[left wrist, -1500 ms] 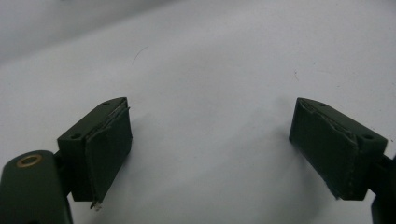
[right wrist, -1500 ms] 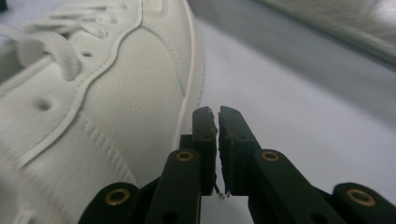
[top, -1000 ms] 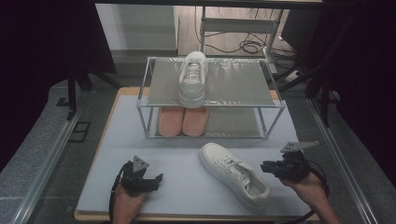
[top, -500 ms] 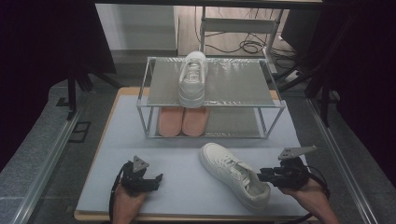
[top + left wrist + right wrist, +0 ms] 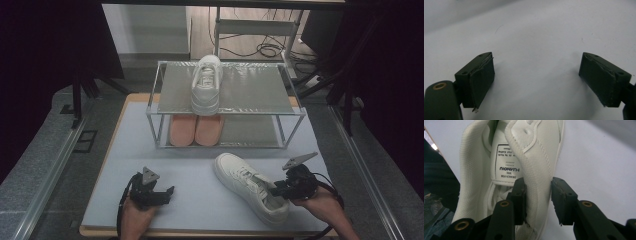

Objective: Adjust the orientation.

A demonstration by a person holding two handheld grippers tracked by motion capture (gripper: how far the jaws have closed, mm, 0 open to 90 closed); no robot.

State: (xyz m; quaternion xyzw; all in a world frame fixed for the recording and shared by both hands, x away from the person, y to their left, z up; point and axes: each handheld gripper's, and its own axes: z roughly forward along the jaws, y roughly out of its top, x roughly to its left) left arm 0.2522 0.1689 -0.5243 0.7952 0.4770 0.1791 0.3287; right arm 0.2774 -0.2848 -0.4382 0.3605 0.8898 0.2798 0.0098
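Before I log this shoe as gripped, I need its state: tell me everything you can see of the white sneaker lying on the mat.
The white sneaker is a low lace-up shoe of smooth, leather-like material with a mesh-lined collar and a printed tongue label. It rests sole-down on the pale mat, apart from the rack, toe toward it and turned left, heel toward the person. The right gripper straddles one collar wall near the heel, one jaw inside the opening and one outside; its jaws have just been opening, and a gap shows at the outer jaw.
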